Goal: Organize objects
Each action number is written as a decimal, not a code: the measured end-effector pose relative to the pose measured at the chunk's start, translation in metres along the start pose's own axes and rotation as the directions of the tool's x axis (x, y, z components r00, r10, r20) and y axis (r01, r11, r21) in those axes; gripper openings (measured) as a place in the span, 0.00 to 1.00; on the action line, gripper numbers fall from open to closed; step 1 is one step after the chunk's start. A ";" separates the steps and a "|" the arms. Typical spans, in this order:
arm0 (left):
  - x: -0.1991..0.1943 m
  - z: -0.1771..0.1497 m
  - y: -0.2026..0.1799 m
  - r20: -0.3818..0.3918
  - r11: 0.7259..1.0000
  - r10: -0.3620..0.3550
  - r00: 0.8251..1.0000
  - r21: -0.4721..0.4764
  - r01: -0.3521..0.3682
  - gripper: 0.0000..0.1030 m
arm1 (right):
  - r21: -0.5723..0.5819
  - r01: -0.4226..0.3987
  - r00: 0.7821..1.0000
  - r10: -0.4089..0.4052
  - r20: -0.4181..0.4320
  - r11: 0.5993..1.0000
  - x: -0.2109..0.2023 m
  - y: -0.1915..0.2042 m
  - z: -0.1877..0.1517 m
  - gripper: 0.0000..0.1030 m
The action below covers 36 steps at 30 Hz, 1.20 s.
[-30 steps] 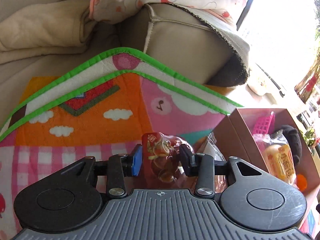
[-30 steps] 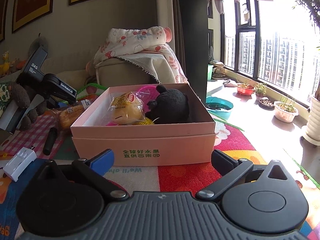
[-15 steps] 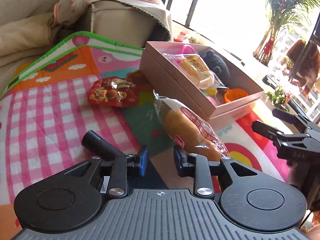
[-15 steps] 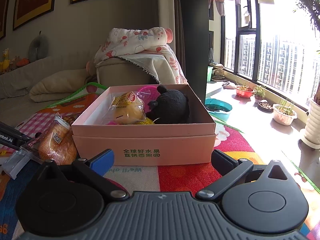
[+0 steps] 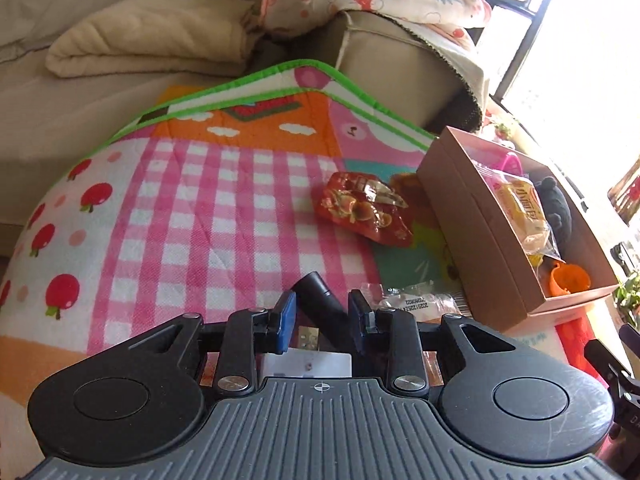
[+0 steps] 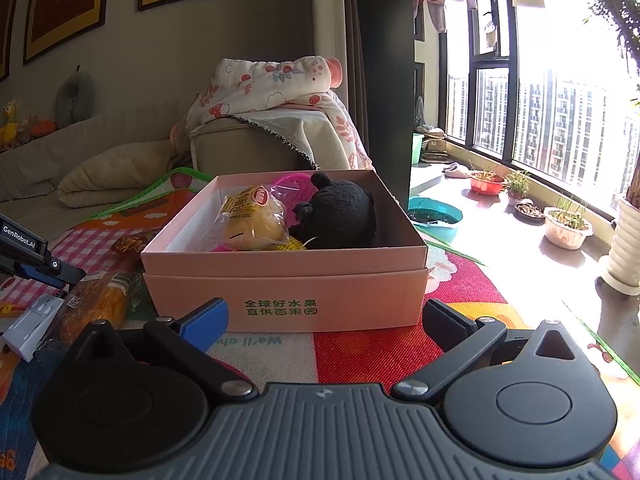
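A pink cardboard box (image 6: pixel 280 288) stands on the play mat and holds a wrapped yellow bun (image 6: pixel 250 220), a black plush toy (image 6: pixel 340 212) and a pink plastic piece (image 6: pixel 294 182). The box also shows in the left wrist view (image 5: pixel 480 236). My left gripper (image 5: pixel 322 318) is open, its jaws on either side of a black cylinder (image 5: pixel 320 300) lying on the mat, with gaps on both sides. A red snack packet (image 5: pixel 366 212) lies further ahead. My right gripper (image 6: pixel 324 316) is wide open and empty in front of the box.
A wrapped bread loaf (image 6: pixel 98 300) and a white charger (image 6: pixel 34 328) lie left of the box. A sofa with a folded blanket (image 5: pixel 148 40) lies behind the mat. Plant pots (image 6: pixel 566 226) line the windowsill on the right.
My left gripper let go of the red snack packet, which now lies on the mat, then swung back and came down around the black cylinder. My right gripper has stayed still.
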<state>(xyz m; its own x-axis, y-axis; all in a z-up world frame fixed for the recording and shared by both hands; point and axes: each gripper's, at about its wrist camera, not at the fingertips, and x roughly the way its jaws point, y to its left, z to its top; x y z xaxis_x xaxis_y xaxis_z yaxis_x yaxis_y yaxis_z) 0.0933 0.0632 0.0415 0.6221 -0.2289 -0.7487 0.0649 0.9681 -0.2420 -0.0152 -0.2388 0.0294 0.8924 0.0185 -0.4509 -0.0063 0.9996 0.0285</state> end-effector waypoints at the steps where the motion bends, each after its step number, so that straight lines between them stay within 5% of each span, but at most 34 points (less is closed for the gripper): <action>1: 0.006 -0.001 -0.005 -0.003 1.000 -0.005 1.000 0.006 0.005 0.31 | 0.000 -0.001 1.000 0.001 -0.002 1.000 0.000 0.000 0.000 1.00; 9: 0.021 -0.014 -0.041 0.041 0.986 0.031 0.999 0.165 -0.037 0.24 | -0.028 0.021 0.999 -0.022 -0.038 0.999 0.004 0.006 0.002 1.00; 15: -0.012 -0.048 -0.034 0.018 0.978 -0.057 0.998 0.204 0.052 0.23 | -0.032 -0.119 0.981 0.113 -0.160 0.992 0.000 0.025 0.003 1.00; 22: -0.062 -0.103 -0.027 -0.004 0.946 -0.121 0.993 0.303 0.116 0.23 | -0.069 -0.297 0.938 0.277 -0.207 0.953 -0.007 0.069 0.023 1.00; 28: -0.075 -0.124 -0.025 0.042 0.941 -0.114 0.993 0.324 0.095 0.24 | -0.110 -0.327 0.912 0.283 -0.297 0.938 0.028 0.113 0.030 1.00; 32: -0.076 -0.125 -0.022 0.048 0.948 -0.118 0.992 0.304 0.098 0.24 | -0.158 -0.334 0.896 0.261 -0.358 0.929 0.049 0.138 0.025 0.87; 36: -0.078 -0.128 -0.022 0.048 0.949 -0.111 0.993 0.303 0.091 0.24 | -0.216 -0.336 0.890 0.235 -0.390 0.917 0.045 0.147 0.017 0.56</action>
<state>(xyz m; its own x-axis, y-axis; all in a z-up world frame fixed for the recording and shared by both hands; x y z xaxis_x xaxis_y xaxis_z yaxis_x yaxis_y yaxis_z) -0.0561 0.0463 0.0265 0.6480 -0.3296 -0.6866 0.3547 0.9284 -0.1109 0.0318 -0.0915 0.0290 0.6172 0.2599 -0.7426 -0.4033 0.9150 -0.0149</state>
